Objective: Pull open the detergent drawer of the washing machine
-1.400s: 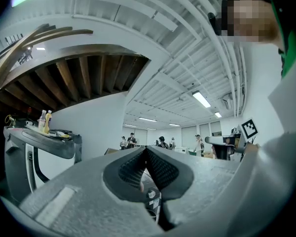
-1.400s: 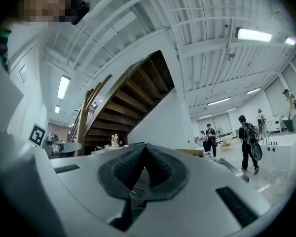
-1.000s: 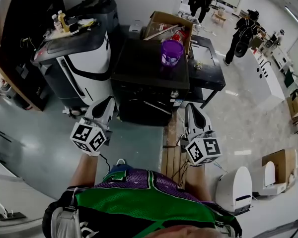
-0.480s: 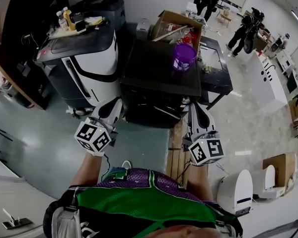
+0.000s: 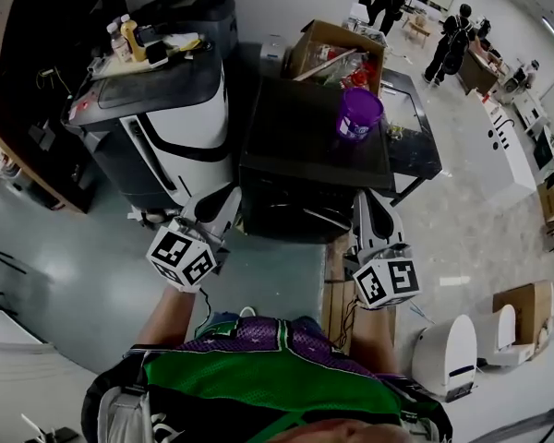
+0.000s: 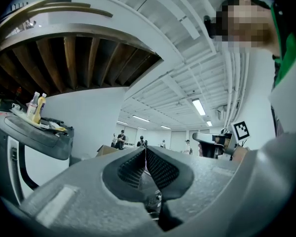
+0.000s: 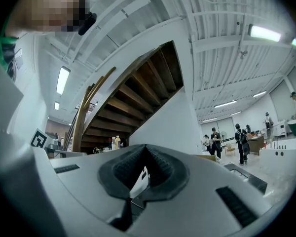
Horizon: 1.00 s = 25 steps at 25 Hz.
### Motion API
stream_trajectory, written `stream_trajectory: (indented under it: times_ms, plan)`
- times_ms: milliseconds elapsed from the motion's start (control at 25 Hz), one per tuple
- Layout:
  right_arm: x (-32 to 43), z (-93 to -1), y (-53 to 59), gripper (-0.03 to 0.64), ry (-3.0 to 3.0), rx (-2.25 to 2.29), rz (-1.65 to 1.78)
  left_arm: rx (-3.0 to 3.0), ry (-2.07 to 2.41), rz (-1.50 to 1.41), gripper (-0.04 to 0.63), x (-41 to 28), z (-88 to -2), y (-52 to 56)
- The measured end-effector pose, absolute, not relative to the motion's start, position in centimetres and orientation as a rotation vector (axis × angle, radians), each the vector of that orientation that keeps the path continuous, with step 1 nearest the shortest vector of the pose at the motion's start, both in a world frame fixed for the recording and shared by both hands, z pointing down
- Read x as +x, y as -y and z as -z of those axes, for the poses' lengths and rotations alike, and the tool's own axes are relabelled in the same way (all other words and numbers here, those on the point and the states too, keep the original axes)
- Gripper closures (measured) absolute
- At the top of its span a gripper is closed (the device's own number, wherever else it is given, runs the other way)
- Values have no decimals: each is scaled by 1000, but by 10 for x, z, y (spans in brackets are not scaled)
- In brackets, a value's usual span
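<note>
Head view steeply downward; gripper views low, slightly upward; all show bottles.

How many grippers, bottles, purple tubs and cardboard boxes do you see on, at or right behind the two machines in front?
grippers: 2, left gripper and right gripper
bottles: 2
purple tub: 1
cardboard box: 1
total: 6
</note>
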State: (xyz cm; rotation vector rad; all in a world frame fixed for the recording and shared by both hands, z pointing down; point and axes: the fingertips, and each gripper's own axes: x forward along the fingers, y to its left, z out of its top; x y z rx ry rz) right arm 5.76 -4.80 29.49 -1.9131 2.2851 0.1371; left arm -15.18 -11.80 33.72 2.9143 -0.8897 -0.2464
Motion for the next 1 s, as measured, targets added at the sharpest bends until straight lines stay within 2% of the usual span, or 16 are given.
stream_trajectory:
  times_ms: [520, 680, 1000]
  plan:
    - [84, -300, 102, 615, -2346, -1869, -117, 2893, 821, 308, 571, -114, -337, 150]
    - [95, -292, 110, 615, -2375, -1816, -165, 2892, 719, 337, 402, -89, -329, 151]
    - [109, -297, 114, 615, -2396, -1817, -126, 2826, 685, 356, 383, -69, -344, 162]
